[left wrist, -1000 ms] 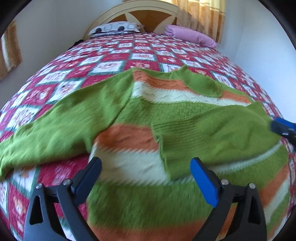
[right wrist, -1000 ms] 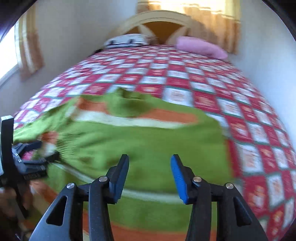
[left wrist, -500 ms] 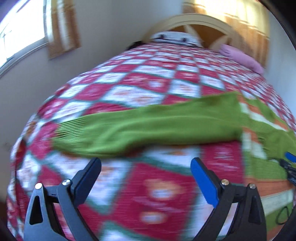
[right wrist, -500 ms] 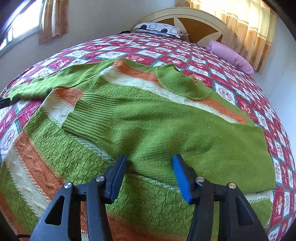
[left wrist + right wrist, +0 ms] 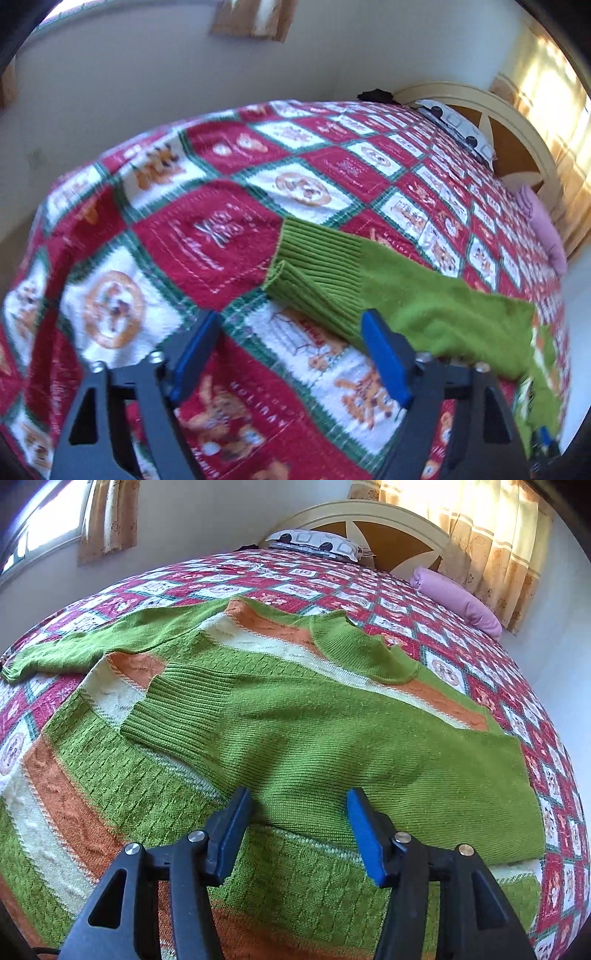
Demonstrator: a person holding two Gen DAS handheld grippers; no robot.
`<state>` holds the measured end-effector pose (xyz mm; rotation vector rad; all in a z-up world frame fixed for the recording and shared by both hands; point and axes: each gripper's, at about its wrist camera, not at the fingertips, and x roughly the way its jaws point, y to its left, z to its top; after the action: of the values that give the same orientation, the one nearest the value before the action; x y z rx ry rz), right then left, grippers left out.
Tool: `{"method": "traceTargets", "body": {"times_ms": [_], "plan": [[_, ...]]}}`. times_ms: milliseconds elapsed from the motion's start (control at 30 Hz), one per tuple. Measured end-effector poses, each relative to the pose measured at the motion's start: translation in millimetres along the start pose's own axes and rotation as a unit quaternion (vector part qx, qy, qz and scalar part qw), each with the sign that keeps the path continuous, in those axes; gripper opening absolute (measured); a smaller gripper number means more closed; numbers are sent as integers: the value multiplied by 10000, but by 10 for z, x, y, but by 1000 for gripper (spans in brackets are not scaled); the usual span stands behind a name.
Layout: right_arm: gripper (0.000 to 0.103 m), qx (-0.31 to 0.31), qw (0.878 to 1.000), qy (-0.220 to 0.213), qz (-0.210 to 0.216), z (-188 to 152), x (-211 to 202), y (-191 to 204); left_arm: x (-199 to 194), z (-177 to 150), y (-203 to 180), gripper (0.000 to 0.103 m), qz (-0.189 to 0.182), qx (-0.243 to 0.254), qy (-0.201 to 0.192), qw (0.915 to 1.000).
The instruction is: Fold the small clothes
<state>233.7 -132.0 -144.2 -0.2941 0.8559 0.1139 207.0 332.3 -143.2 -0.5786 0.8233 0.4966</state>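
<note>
A green, orange and cream striped sweater (image 5: 155, 775) lies flat on a quilted bed (image 5: 480, 653). One sleeve (image 5: 332, 738) is already folded across its body. The left gripper (image 5: 291, 354), closing on nothing yet, nears the unfolded sleeve's cuff (image 5: 317, 273). The right gripper (image 5: 299, 827) hovers apart, empty.

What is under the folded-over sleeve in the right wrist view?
The folded sleeve lies across the sweater's striped body; green, cream and orange bands show around it. The part beneath it, and the quilt under the sweater, are covered.
</note>
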Motion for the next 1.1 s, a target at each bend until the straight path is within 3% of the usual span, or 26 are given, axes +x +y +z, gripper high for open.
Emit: {"method": "traceTargets", "body": {"times_ms": [267,333,433,600,767,967,1100], "plan": [[57,7,10000,-38,-29,-10,-10,-3,159,145,-71,61,189,-69,-115,9997],[57,9,10000,-41,-27,-13,-11,-8,204,185,-118,34,279,91,-98,9995],[58,27,10000,-47,-24,-13,-13,-11,169,197,-129,7,379,192,-65,9991],[60,59,10000,-54,-33,-9,-6,-17,-95,211,-179,7,298,317,-254,9987],[60,59,10000,-51,-26,-9,-4,-22,-325,291,-330,6,-42,397,-461,9981],[60,396,9987,-112,308,15,-72,-153,-618,425,-711,6,-438,645,-651,9948],[60,701,9962,-317,407,16,-284,-306,-963,511,-1103,6,-714,1064,-918,9875]]}}
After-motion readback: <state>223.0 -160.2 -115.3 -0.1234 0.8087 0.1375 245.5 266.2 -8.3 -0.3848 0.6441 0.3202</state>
